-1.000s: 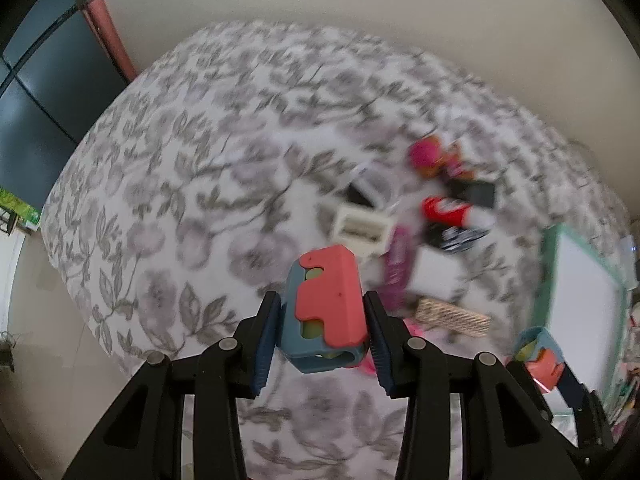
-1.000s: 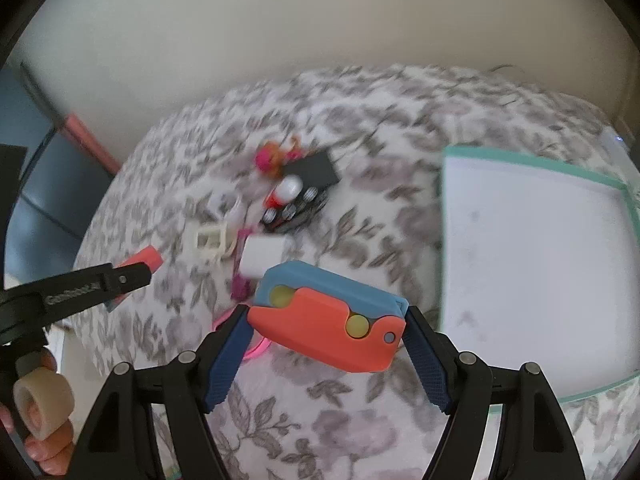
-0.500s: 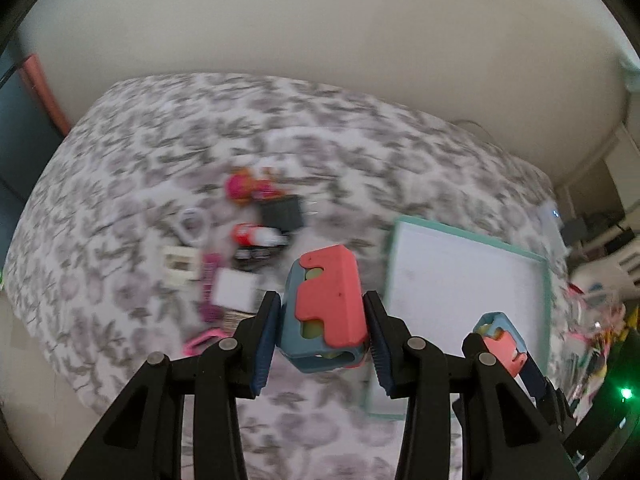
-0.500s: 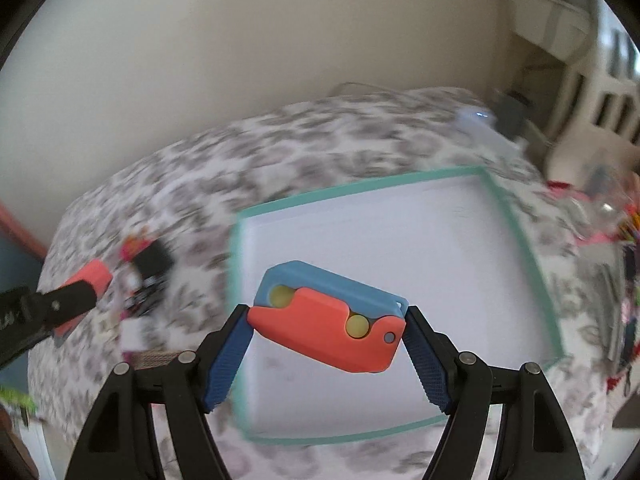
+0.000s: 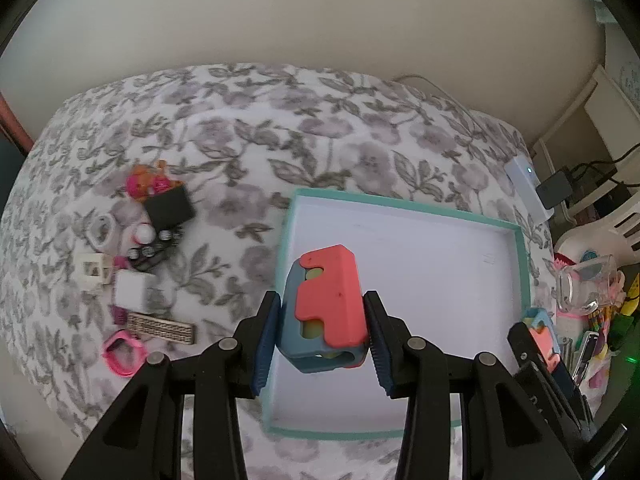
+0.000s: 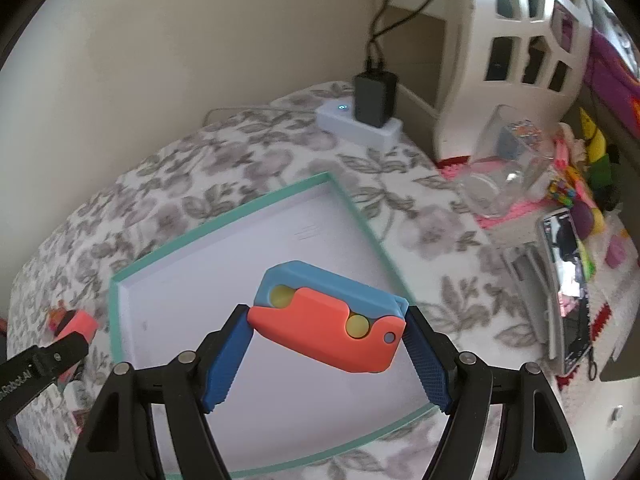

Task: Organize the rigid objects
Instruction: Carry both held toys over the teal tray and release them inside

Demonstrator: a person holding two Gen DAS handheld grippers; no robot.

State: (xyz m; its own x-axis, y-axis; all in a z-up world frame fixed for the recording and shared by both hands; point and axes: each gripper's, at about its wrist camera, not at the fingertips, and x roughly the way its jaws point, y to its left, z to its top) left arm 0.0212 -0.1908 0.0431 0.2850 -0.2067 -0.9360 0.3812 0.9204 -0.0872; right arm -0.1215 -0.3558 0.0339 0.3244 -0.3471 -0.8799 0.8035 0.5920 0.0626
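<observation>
Two coral-and-blue plastic toy cutters, one clamped upright in left gripper (image 5: 323, 322), its twin (image 6: 326, 316) clamped lengthwise in right gripper (image 6: 327, 354), both held above white teal-rimmed shallow tray (image 5: 520, 264): lower each flat onto bare tray floor, well apart, before releasing.

Bed (image 5: 328, 148), floral grey-and-white cover. Teal-rimmed white tray (image 5: 400, 204) lies flat on it. Left of the tray: a cluster of small items (image 5: 140, 256), close together. Beyond the tray's far right corner: white power strip (image 6: 356, 126).
</observation>
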